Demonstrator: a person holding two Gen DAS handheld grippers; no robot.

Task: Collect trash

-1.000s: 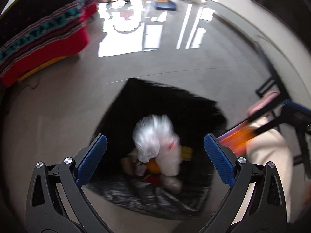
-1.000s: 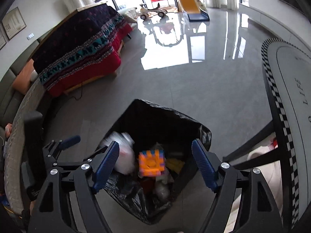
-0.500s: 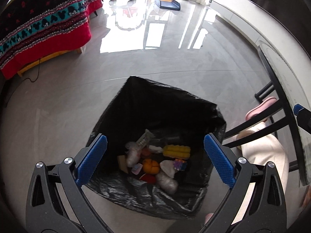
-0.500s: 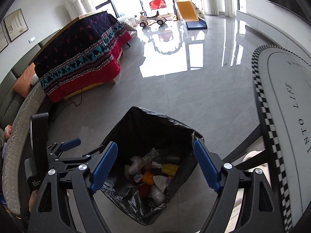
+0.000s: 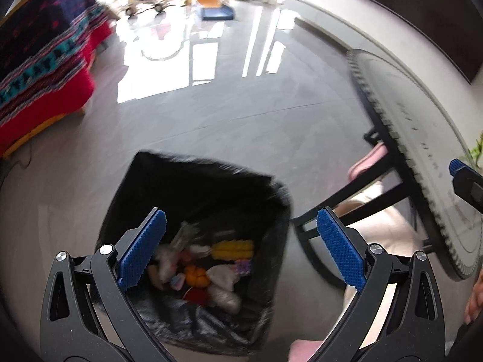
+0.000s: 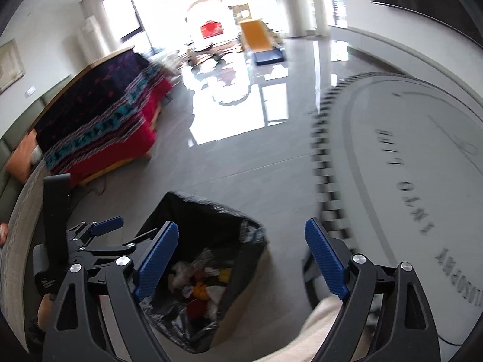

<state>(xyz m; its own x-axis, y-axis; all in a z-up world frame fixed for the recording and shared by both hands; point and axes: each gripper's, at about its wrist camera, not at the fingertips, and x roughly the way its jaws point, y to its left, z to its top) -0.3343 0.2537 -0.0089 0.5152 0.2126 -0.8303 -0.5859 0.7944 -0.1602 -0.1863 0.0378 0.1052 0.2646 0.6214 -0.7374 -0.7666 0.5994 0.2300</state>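
A bin lined with a black trash bag (image 5: 193, 181) stands on the grey floor, below both grippers. Inside lie several pieces of trash (image 5: 208, 268): crumpled plastic, a yellow ridged piece, an orange piece and a red piece. The bin also shows in the right wrist view (image 6: 211, 220). My left gripper (image 5: 241, 250) is open and empty above the bin's right side. My right gripper (image 6: 241, 259) is open and empty above the bin's right rim. The left gripper's body shows at the left of the right wrist view (image 6: 90, 241).
A round grey table (image 6: 407, 166) with a checkered edge and black legs (image 5: 362, 187) stands to the right. A bed with a red patterned blanket (image 6: 99, 129) is at the far left. A toy slide (image 6: 256, 39) stands far back. The person's light trouser leg (image 5: 383, 226) is near the table legs.
A second ago a white plastic bag and an orange block were falling into the bin; they now lie inside. Both grippers have since risen and swung to the right, toward the table.
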